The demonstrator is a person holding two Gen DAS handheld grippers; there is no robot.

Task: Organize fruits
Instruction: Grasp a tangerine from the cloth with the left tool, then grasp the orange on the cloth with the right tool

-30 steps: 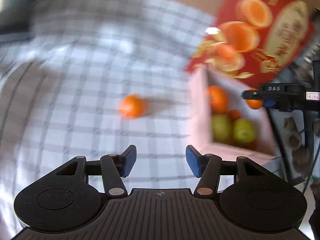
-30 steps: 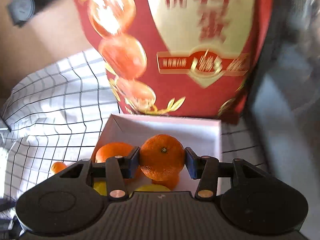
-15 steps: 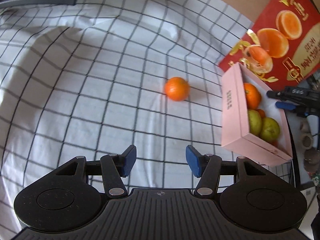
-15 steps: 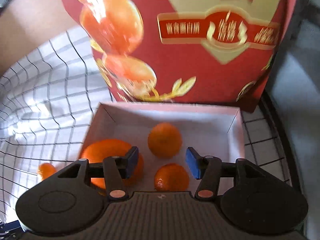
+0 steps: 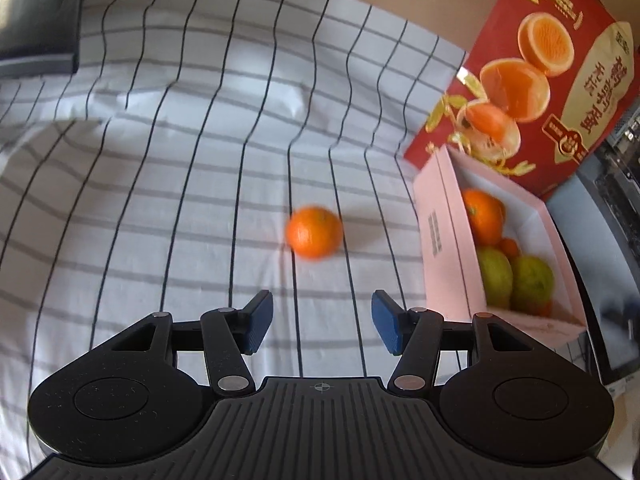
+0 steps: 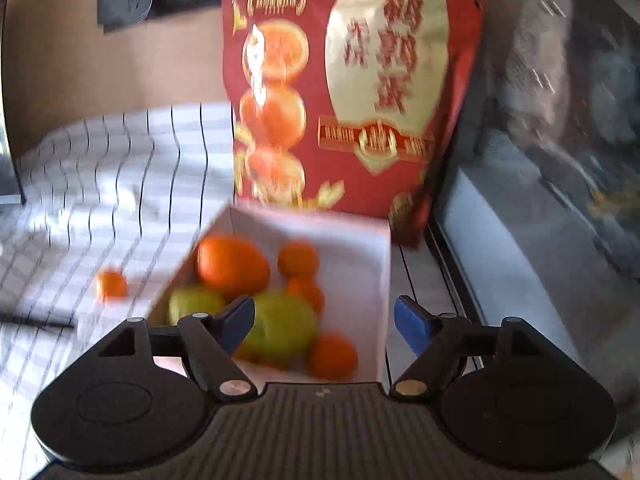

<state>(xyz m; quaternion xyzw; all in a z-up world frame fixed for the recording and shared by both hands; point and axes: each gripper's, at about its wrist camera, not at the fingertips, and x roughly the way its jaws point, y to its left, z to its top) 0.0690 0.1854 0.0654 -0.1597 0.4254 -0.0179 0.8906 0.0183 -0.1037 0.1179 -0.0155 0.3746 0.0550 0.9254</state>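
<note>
Now step in hand: pick up last loose orange.

Left claw (image 5: pixel 322 322) apart, empty, pointing down at cloth. Orange (image 5: pixel 315 232) sits on checked cloth (image 5: pixel 160 160) just ahead of it, beside pink box (image 5: pixel 440 248), not touching.

Right claw (image 6: pixel 324 326) opening, nothing between pads, above box. Box holds oranges and green fruits (image 6: pixel 280 328). Red fruit bag (image 6: pixel 352 100) stands behind box.

Next move, my guess: left claw goes forward and down, pads on both sides of orange, squeeze gently. Round fruit may roll.

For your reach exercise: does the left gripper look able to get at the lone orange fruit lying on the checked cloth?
Probably yes. The left gripper stands open and empty, the round orange fruit lies ahead of it on the checked cloth, and nothing sits between them.
</note>
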